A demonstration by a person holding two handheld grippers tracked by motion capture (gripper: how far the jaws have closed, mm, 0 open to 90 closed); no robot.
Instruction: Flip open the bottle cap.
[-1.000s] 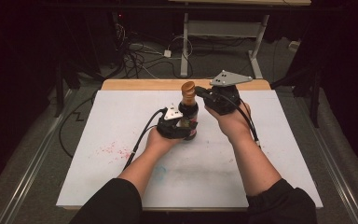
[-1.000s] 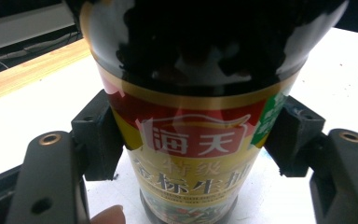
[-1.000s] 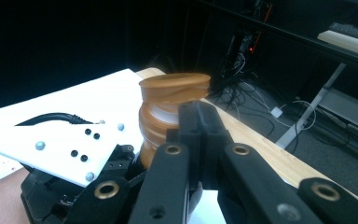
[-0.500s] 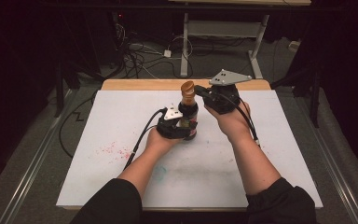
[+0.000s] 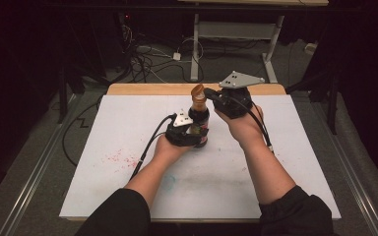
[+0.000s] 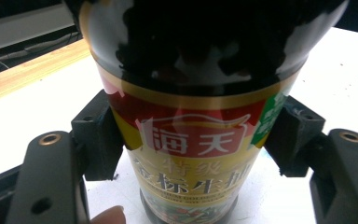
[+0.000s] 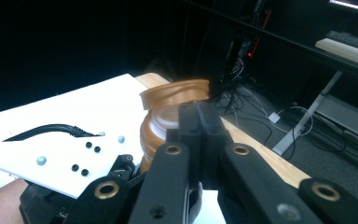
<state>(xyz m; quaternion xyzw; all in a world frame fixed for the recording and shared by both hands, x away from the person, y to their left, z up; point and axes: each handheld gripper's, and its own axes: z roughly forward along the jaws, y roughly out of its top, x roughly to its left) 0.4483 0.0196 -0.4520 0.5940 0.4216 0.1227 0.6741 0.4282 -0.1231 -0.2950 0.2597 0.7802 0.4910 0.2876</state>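
Note:
A dark sauce bottle (image 5: 200,121) with a red and gold label (image 6: 191,140) stands upright on the white table top (image 5: 128,132). My left gripper (image 5: 189,131) is shut on the bottle's body; both pads (image 6: 100,135) press its sides. The bottle's brown cap (image 7: 156,130) has its flip lid (image 7: 175,93) tilted up. My right gripper (image 5: 209,94) comes in from the right at cap height. Its jaws are shut together with nothing between them (image 7: 200,119), and their tips sit against the cap just under the raised lid.
A wooden strip (image 5: 152,89) runs along the table's far edge. Red speckles (image 5: 120,157) mark the near left of the top. Beyond the table, cables (image 5: 147,54) and a desk frame (image 5: 236,29) stand on the dark floor.

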